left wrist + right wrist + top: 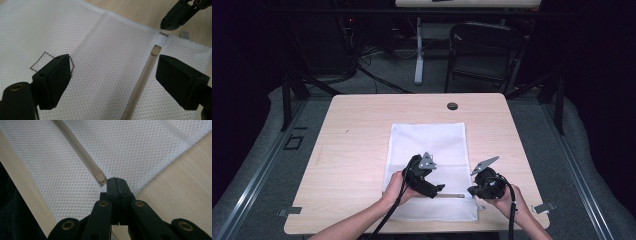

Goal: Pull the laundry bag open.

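High view: a white mesh bag [428, 150] lies flat on the wooden desk [357, 130], its near edge toward the person, with a beige zipper [455, 195] running across the bag close to that edge. The left claw [438, 190] rests over the bag's near middle, held by the left hand [396, 186]; the right claw [471, 190] sits at the bag's near right corner, held by the right hand [507, 199], and the two claws point toward each other along the zipper line. Left gripper view: the left claw [113, 75] stands open, jaws wide apart above the mesh bag [110, 65], with the zipper [142, 82] passing between them, nearer the right-hand jaw and touched by neither pad. A stitched brown outline [40, 61] marks the mesh beside the left-hand jaw. The right claw [167, 25] shows at the far zipper end. Right gripper view: the right claw [115, 181] is closed, jaws pressed together at the zipper end [100, 177]; whether anything is pinched between them cannot be told.
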`<state>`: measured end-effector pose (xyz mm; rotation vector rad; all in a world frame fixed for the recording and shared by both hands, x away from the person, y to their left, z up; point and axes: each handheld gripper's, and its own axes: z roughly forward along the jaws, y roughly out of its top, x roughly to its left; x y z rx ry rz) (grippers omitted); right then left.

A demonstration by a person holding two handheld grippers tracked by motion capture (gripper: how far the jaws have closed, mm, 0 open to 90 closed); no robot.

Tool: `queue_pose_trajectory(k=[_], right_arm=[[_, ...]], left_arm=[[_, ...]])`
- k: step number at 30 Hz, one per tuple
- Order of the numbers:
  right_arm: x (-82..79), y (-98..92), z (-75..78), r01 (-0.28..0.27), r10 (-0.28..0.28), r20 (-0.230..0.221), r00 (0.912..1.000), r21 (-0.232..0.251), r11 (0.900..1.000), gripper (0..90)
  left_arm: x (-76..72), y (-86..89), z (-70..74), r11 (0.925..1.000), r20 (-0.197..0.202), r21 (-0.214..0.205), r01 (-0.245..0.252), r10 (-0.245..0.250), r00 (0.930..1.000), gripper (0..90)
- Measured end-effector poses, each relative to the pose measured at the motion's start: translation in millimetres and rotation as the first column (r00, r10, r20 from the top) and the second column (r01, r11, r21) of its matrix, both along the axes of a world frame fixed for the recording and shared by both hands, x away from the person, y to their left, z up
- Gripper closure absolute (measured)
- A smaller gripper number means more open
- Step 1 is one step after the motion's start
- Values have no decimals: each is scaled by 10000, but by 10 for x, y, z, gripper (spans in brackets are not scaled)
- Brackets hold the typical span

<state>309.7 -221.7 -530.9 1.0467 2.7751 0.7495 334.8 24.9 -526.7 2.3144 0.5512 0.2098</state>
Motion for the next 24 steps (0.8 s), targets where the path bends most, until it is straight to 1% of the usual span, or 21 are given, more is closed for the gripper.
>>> queue_pose_trajectory(k=[1,3,4,7,8,9,10,11,12,14,15,16,17,20,22,24], right_arm=[[5,-18,-7,-52,52,-107,9999,2,10000,900],[8,-17,-44,-93,93,-162,9998,-36,9999,900],[11,-9,-66,-37,36,-222,9997,-32,10000,900],[43,22,-134,-180,166,-409,9990,-331,9993,900],[52,31,-153,-222,205,-505,9985,-348,9991,900],[62,37,-165,-193,178,-508,9986,-306,9993,900],[67,42,-166,-178,161,-475,9987,-364,9992,900],[66,52,-175,-144,130,-476,9988,-287,9995,900],[70,55,-176,-193,174,-501,9986,-363,9992,900],[77,61,-196,-190,167,-615,9980,-369,9991,900],[84,61,-203,-173,144,-652,9978,-430,9989,900],[86,65,-213,-145,118,-695,9975,-391,9991,900],[86,70,-211,-119,89,-716,9974,-411,9991,900],[90,62,-218,-110,87,-695,9975,-322,9994,900],[99,43,-217,-106,82,-804,9967,-302,9995,900],[97,44,-219,38,-44,-964,9953,-62,10000,900]], left_arm=[[-2,-22,-13,10000,5,19,62,-62,10000,140],[-4,-71,-50,9999,-102,36,168,-168,9998,145],[-7,-107,-78,9996,-106,164,224,-222,9997,149],[-12,-164,-125,9989,-209,225,421,-416,9989,163],[-16,-185,-142,9985,-213,201,513,-509,9985,170],[-21,-200,-153,9981,-228,198,576,-572,9981,178],[-27,-213,-160,9980,-237,226,599,-594,9980,189],[-29,-228,-172,9972,-240,189,723,-718,9971,210],[-31,-245,-184,9966,-248,207,793,-788,9966,238],[-36,-290,-221,9957,-286,210,900,-894,9956,266],[-47,-316,-237,9949,-302,316,954,-945,9951,296],[-48,-340,-263,9930,-384,211,1160,-1151,9926,302],[-57,-369,-282,9916,-394,270,1264,-1253,9913,309],[-76,-442,-321,9867,-439,318,1592,-1578,9865,362],[-85,-487,-338,9849,-351,281,1707,-1697,9849,408],[-88,-523,-344,9823,-375,232,1861,-1851,9820,471]])
